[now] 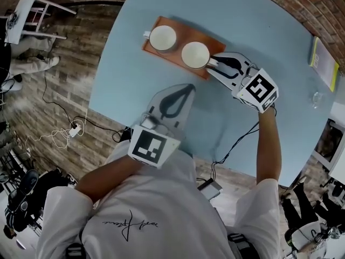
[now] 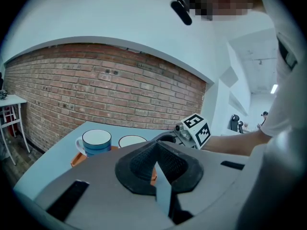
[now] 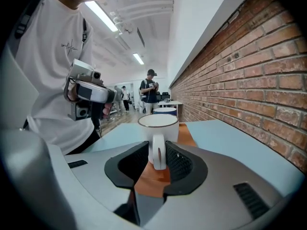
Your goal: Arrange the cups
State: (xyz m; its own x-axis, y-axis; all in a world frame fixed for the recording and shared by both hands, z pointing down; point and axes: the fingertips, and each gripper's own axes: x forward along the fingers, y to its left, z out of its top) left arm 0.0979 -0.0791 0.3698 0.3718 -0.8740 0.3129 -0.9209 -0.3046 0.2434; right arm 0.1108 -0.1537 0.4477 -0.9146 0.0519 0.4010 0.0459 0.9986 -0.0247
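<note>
- Sitting at upper centre of the head view, orange tray (image 1: 173, 59) on blue table (image 1: 232, 15) carried blue-striped cup (image 1: 163, 38) and, right of it, white cup (image 1: 195, 54).
- Jaws of right gripper (image 1: 213, 63) stood released, apart around the white cup's handle (image 3: 157, 152), not visibly pinching it.
- Lower centre, left gripper (image 1: 188, 88) was clenched, empty, apart from the tray.

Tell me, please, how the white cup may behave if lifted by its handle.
The white cup looks like rigid ceramic, so it shouldn't flex but could chip if knocked. Its handle, between the right gripper's open jaws, is narrow and smooth; held there, the cup may swing or slip. Its broad base on the tray suggests sliding rather than tipping.
</note>
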